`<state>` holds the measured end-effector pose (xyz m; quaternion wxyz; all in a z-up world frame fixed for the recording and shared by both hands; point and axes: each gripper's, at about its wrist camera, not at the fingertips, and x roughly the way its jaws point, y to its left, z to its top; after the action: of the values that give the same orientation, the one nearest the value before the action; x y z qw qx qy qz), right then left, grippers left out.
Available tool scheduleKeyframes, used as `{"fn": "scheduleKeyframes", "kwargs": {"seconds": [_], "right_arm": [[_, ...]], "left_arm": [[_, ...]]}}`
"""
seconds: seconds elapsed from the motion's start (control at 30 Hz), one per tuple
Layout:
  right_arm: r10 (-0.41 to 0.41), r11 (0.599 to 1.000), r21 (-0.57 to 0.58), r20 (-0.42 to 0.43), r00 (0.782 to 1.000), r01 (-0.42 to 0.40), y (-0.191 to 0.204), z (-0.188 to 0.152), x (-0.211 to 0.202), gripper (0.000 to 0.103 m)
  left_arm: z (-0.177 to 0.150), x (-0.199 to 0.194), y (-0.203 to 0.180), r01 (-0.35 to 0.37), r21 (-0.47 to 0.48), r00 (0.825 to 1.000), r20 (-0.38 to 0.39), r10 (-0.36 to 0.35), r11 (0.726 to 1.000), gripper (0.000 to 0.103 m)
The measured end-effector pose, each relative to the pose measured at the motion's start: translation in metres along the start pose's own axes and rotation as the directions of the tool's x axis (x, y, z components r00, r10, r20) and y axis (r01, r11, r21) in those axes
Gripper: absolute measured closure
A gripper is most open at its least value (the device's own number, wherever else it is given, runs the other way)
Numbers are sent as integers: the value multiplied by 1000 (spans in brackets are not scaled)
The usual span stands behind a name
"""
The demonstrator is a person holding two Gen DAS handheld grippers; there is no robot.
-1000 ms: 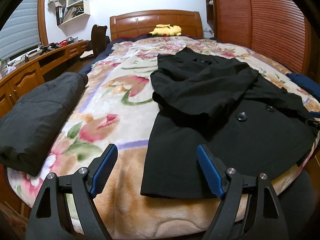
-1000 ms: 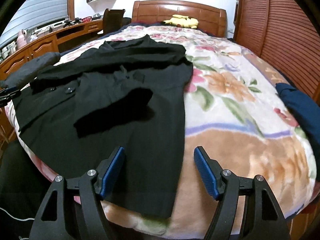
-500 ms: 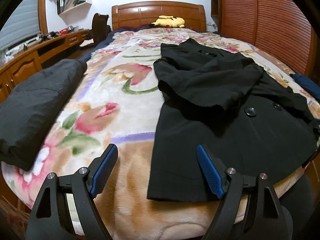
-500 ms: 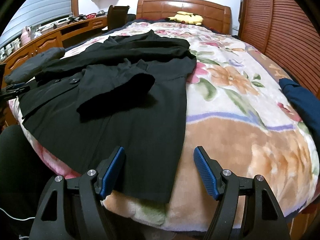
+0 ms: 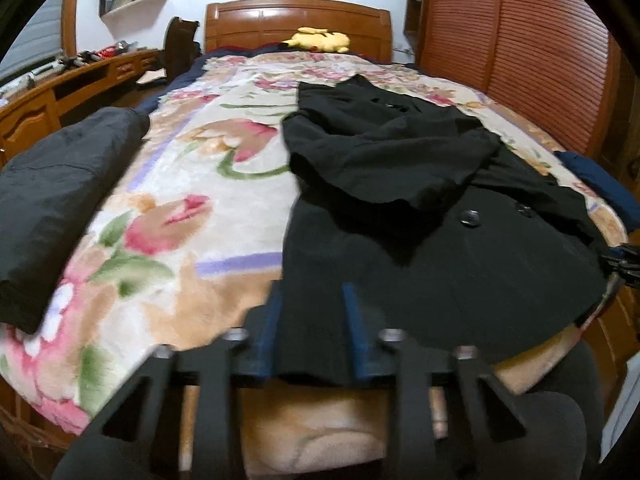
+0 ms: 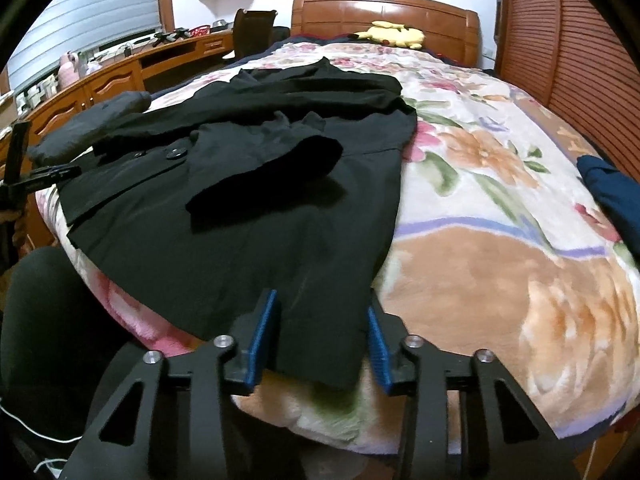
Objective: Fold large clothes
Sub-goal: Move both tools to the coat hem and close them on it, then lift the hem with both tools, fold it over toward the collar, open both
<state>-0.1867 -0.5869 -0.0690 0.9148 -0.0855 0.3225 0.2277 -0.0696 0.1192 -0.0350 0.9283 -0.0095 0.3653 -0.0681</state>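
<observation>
A black coat (image 5: 420,216) lies flat on the flowered bed blanket (image 5: 192,208), both sleeves folded across its front, its hem at the near bed edge. My left gripper (image 5: 312,328) has its blue-padded jaws partly closed around the hem's left corner, still with a gap. In the right wrist view the coat (image 6: 248,208) fills the left half. My right gripper (image 6: 320,336) has its jaws partly closed around the hem's right corner. The pads do not visibly pinch the cloth in either view.
A folded dark grey garment (image 5: 60,188) lies on the bed's left edge. A folded navy garment (image 6: 612,192) lies at the right edge. A yellow plush toy (image 5: 316,40) sits by the wooden headboard. A wooden desk (image 6: 112,76) runs along the left wall.
Both grippers moved forward to the coat's hem corners. Both pairs of jaws have narrowed from wide open to partly closed around the cloth.
</observation>
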Motion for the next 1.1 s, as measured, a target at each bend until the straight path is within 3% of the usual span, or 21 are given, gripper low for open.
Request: {"fn": "scheduleKeyframes", "kwargs": {"seconds": [0.1, 0.4, 0.6, 0.67, 0.77, 1.1], "right_arm": [[7, 1000, -3, -1, 1000, -7, 3, 0, 0, 72], [31, 999, 40, -1, 1000, -31, -2, -1, 1, 71], [8, 1000, -11, -17, 1000, -8, 6, 2, 3, 71], [19, 999, -26, -16, 1000, -19, 8, 4, 1, 83], [26, 999, -28, 29, 999, -25, 9, 9, -10, 91], [67, 997, 10, 250, 966, -71, 1, 27, -78, 94]], "left_arm": [[2, -7, -7, 5, 12, 1000, 10, -5, 1000, 95], [10, -50, -30, -9, 64, 993, 117, 1, 998, 97], [11, -65, -38, -11, 85, 989, 149, -2, 996, 97], [9, -70, -39, -12, 90, 987, 159, -3, 996, 97], [11, -78, -39, -13, 86, 984, 179, -2, 996, 97], [19, -121, -48, -20, 110, 962, 274, -10, 994, 97]]}}
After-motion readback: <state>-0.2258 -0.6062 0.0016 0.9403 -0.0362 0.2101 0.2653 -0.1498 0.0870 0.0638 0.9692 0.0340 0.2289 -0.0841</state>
